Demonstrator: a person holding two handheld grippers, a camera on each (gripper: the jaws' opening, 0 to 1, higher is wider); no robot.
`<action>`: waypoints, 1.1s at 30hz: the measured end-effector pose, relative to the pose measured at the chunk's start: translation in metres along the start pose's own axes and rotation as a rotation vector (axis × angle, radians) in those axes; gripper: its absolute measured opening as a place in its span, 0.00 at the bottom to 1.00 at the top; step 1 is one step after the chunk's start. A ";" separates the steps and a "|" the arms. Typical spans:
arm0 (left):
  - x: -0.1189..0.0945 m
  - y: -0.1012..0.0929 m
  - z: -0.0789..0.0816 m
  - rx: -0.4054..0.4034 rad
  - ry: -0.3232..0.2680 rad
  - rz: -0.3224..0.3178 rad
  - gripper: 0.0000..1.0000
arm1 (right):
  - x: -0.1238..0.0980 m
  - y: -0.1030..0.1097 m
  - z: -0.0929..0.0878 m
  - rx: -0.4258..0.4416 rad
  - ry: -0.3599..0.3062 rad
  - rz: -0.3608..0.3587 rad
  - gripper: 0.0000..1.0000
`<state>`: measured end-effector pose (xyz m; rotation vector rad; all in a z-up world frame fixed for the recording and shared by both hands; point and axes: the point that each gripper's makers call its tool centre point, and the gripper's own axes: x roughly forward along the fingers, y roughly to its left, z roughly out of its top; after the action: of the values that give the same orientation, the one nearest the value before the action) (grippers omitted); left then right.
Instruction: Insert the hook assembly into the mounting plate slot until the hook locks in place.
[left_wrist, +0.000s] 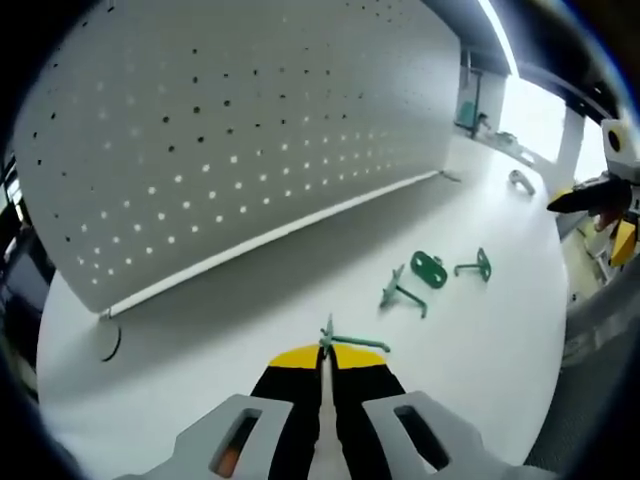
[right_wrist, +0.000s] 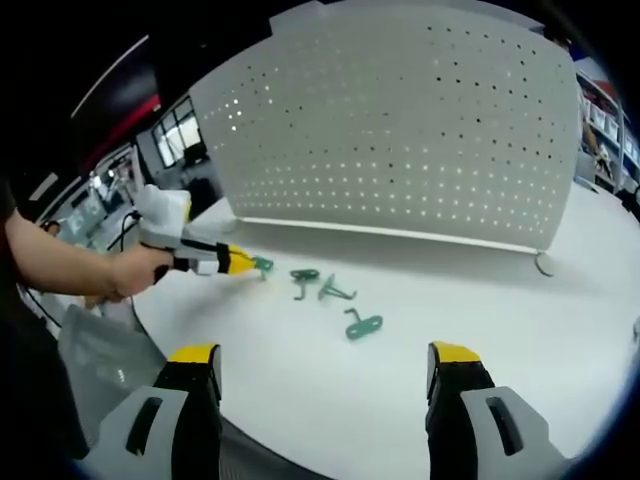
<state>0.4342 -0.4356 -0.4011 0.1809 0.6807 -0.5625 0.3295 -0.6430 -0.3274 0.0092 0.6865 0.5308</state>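
lying between left gripper (right_wrist: 250, 264) and pegboard (left_wrist: 250, 130): three green hooks (left_wrist: 430, 270).

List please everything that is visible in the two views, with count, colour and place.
Pegboard: one, white with rows of small holes, standing upright along the far side of the table.
White table: one, carrying the pegboard and all hooks.
Loose green hooks: three, lying on the table in front of the pegboard.
Held green hook: one, pinched at the tips of the left gripper.
Small round white disc: one, beside the pegboard's corner.
Left gripper: black and yellow jaws shut on the held hook.
Right gripper: black and yellow jaws wide apart, holding nothing.
Person's hand: holding the left gripper.
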 end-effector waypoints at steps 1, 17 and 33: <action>-0.001 0.000 0.001 0.002 -0.002 -0.001 0.02 | 0.000 0.000 0.000 -0.002 -0.001 0.000 0.85; 0.003 0.000 0.006 -0.002 -0.009 -0.011 0.01 | -0.002 0.003 -0.001 -0.002 -0.002 0.001 0.85; -0.011 -0.002 0.025 0.004 -0.029 -0.017 0.01 | 0.000 0.006 0.004 -0.012 -0.012 0.006 0.85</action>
<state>0.4398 -0.4407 -0.3747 0.1704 0.6532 -0.5818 0.3291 -0.6373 -0.3230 0.0035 0.6714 0.5399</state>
